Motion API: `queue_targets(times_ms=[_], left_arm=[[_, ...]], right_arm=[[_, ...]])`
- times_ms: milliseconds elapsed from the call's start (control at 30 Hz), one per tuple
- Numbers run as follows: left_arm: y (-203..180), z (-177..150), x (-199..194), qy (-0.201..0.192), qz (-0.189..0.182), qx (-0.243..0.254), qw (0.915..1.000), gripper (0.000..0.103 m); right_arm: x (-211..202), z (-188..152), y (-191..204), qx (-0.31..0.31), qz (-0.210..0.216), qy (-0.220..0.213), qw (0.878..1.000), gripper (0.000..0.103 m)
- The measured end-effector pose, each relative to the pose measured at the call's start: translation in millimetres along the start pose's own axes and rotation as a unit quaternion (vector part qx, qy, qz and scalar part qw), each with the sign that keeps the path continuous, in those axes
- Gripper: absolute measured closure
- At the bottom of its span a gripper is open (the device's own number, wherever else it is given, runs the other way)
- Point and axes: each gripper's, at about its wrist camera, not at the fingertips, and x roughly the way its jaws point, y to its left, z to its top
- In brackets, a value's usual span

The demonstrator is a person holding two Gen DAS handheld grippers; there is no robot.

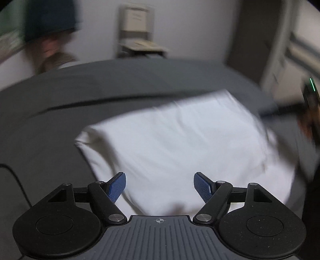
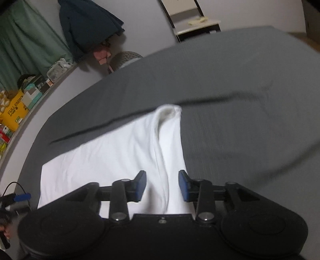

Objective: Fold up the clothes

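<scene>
Left gripper point(image 1: 159, 185): spread wide, nothing between the blue ribbed pads point(image 1: 118, 187); raised over the near edge of the garment, contact not visible.
Right gripper point(image 2: 162, 185): partly spread, narrower than the left; a raised fold of white cloth runs up between the pads point(image 2: 141, 185), whether touching cannot be told.
White garment point(image 1: 180, 144): one, soft knit, folded to a rough rectangle, flat on the bed ahead of both grippers; a rolled hem or opening at its far end in the right wrist view point(image 2: 168, 114).
Grey sheet point(image 2: 240, 84): one, smooth matte cloth covering the bed, a long dark crease just beyond the garment.
Background, left to right: green curtain point(image 2: 24, 40); yellow box point(image 2: 15, 109) on a cluttered ledge; dark jacket point(image 2: 88, 22) hanging on the wall; pale chair point(image 2: 192, 18).
Image quality: left wrist view heavily motion-blurred.
</scene>
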Motion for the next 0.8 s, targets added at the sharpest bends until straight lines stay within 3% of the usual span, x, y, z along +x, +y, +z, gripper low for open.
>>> queue_targets(times_ms=[100,200,300,367,433,533,633,800], left_arm=[[28,15,7,-0.027,0.0,-0.074,0.9969,0.027],[58,27,22,-0.032,0.0,-0.161,0.9865,0.027],[88,30,44,-0.02,-0.041,-0.271,0.9616,0.027],[103,32,56,-0.015,-0.071,-0.325,0.9431,0.027],[110,38,65,-0.009,-0.069,-0.346,0.9356,0.027],[118,45,80,0.022,-0.035,-0.373,0.9271,0.027],[122,46,94,0.047,-0.03,-0.385,0.9213,0.027],[124,45,114,0.04,-0.036,-0.412,0.9096,0.027]], right_arm=[[13,25,-3,0.012,0.009,-0.005,1.0,0.062],[29,51,-11,0.053,0.039,0.0,0.998,0.054],[53,72,-25,0.125,0.084,0.016,0.988,0.049],[69,82,-30,0.156,0.083,0.032,0.984,0.049],[85,89,-30,0.167,0.08,0.058,0.981,0.05],[104,93,-28,0.173,0.076,0.096,0.977,0.046],[114,93,-27,0.185,0.068,0.109,0.974,0.043],[125,93,-25,0.194,0.063,0.122,0.971,0.043]])
